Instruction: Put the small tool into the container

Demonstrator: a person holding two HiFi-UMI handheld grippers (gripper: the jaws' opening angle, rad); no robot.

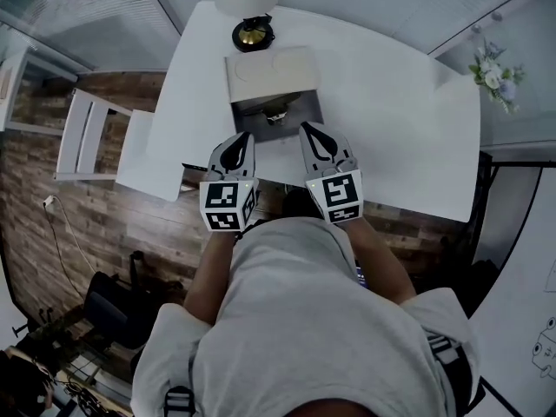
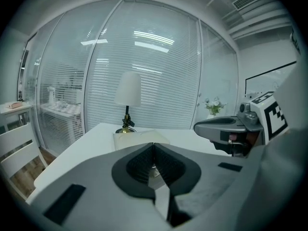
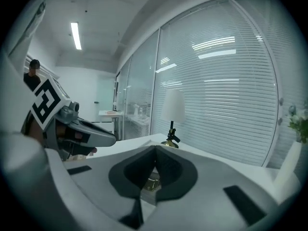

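At the front of the white counter (image 1: 400,129), the left claw (image 1: 243,139) and right claw (image 1: 308,130) hang side by side, both closed on nothing. Just beyond them, a small brass-coloured tool (image 1: 276,115) lies in the open grey box (image 1: 252,111).

The table (image 1: 391,129) is white, the container (image 1: 271,75) grey with a cream lid, the lamp base (image 1: 252,35) black-and-brass, the floor (image 1: 52,172) brown planks. The grey left gripper (image 1: 246,135) and right gripper (image 1: 306,126) carry black-and-white square-patterned cubes (image 1: 228,205).
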